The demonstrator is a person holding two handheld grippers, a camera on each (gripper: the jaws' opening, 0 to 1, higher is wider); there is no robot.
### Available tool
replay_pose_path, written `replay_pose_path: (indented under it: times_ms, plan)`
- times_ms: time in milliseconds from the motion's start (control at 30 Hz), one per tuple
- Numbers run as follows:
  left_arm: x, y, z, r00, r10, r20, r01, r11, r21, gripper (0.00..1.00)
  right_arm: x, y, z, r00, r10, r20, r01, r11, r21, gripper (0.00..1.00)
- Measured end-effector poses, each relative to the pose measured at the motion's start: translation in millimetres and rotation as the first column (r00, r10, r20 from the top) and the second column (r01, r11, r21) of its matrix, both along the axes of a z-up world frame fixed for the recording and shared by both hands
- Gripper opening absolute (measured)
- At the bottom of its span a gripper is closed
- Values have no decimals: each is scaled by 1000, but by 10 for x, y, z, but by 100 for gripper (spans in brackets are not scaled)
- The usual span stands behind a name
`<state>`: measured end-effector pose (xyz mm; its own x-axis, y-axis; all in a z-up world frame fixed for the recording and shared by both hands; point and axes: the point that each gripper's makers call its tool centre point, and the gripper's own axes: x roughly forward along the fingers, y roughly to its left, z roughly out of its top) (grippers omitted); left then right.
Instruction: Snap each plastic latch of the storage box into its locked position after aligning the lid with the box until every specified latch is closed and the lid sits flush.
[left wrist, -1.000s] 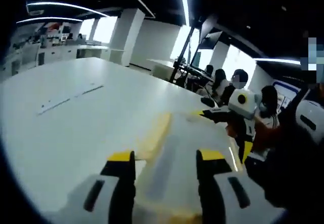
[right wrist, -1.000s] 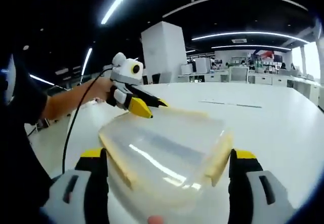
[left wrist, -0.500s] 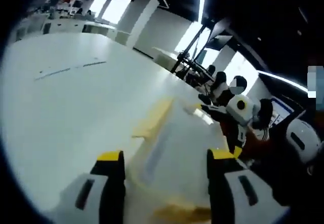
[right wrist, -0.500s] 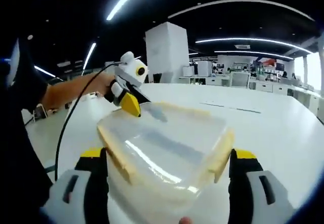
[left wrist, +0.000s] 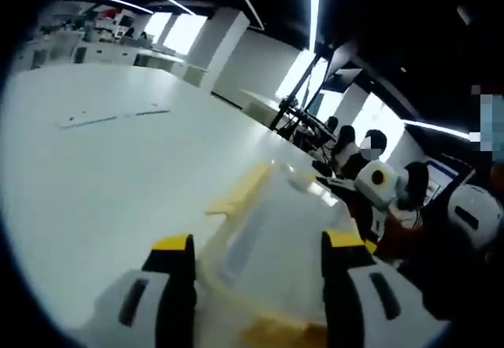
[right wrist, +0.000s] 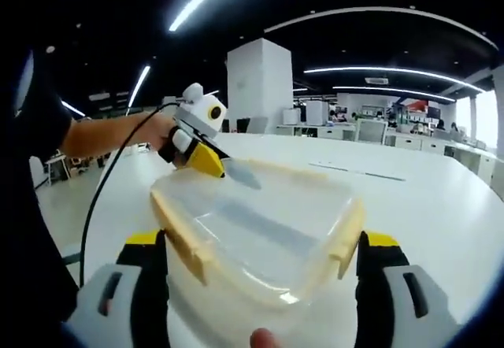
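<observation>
Right now the clear storage box (right wrist: 260, 238) sits on the white table (right wrist: 441, 198) between the spread jaws of the right gripper (right wrist: 264, 261). Its yellow latches (right wrist: 348, 234) stick out at the sides. The left gripper (right wrist: 211, 161), jaws also spread in its own view, touches the lid (right wrist: 268, 206) at the far edge.

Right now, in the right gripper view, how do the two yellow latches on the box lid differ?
The yellow plastic latch on the view's left runs long along the translucent plastic lid, while the yellow plastic latch on the view's right looks shorter and steeper. The left claw sits nearer the left-side latch; the right-side latch has none near. Both flare outward, seemingly unlocked.
</observation>
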<state>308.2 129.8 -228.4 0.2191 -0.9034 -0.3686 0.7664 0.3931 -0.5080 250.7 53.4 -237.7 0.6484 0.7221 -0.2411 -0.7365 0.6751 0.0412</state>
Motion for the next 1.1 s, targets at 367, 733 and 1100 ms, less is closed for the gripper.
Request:
replay_pose_path:
  times_ms: [367, 733, 1100]
  plan:
    - [-12, -18, -11, 1000, 0, -14, 0, 1000, -1, 64, 26, -13, -88, 999, 18, 35, -16, 998, -67, 100]
    - [-10, -32, -18, 1000, -9, -19, 8, 1000, -10, 64, 9, -1, 0, 999, 31, -15, -31, 999, 19, 100]
    - [3, -33, -20, 1000, -20, -12, 20, 1000, -19, 64, 6, 13, 100, 998, 24, -66, -15, 991, 134, 99]
